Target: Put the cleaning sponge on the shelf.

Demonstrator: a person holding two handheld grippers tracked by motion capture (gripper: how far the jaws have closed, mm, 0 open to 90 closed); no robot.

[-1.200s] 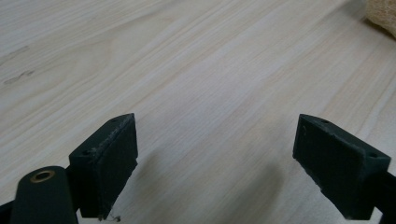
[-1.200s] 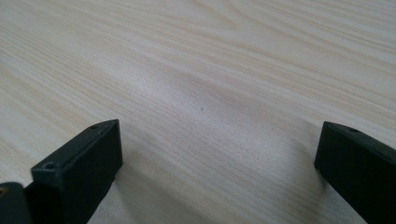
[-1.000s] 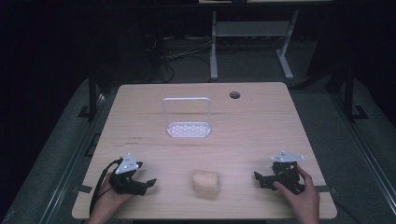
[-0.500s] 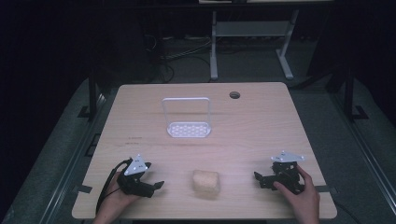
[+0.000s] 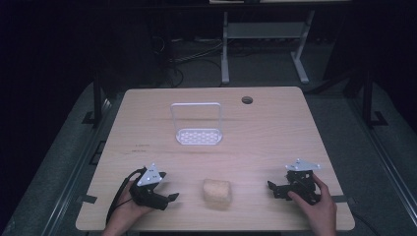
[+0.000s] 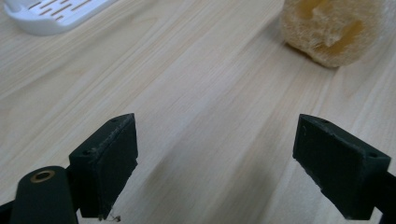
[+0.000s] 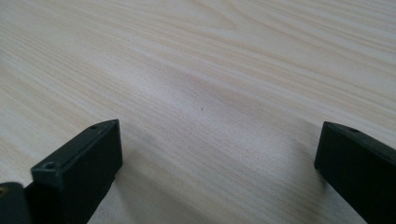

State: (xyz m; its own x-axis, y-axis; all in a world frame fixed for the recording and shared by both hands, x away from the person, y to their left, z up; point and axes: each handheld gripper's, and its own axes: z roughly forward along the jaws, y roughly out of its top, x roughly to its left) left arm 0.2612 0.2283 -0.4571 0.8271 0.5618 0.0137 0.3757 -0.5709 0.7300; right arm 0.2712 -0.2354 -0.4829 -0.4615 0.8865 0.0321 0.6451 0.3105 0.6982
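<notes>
A pale yellow loofah sponge (image 5: 217, 191) lies near the table's front edge, between the two hands. My left gripper (image 5: 167, 198) rests to its left, jaws pointing toward it and open with bare wood between them; in the left gripper view (image 6: 215, 163) the sponge (image 6: 332, 29) sits at upper right, apart from the jaws. A white soap-dish rack (image 5: 196, 127) with an upright wire frame stands mid-table, its slotted base (image 6: 51, 14) at the top left of the left gripper view. My right gripper (image 5: 275, 189) lies right of the sponge, open (image 7: 217, 158) over bare wood.
The wooden table (image 5: 275, 132) has a round cable hole (image 5: 247, 100) at the back right. Dark floor, cables and a grey stand's legs (image 5: 260, 49) lie beyond the far edge. Black tape tabs mark the table's front corners.
My left gripper has shifted right and a little toward the sponge, turning its jaws to face it. The right gripper has stayed put.
</notes>
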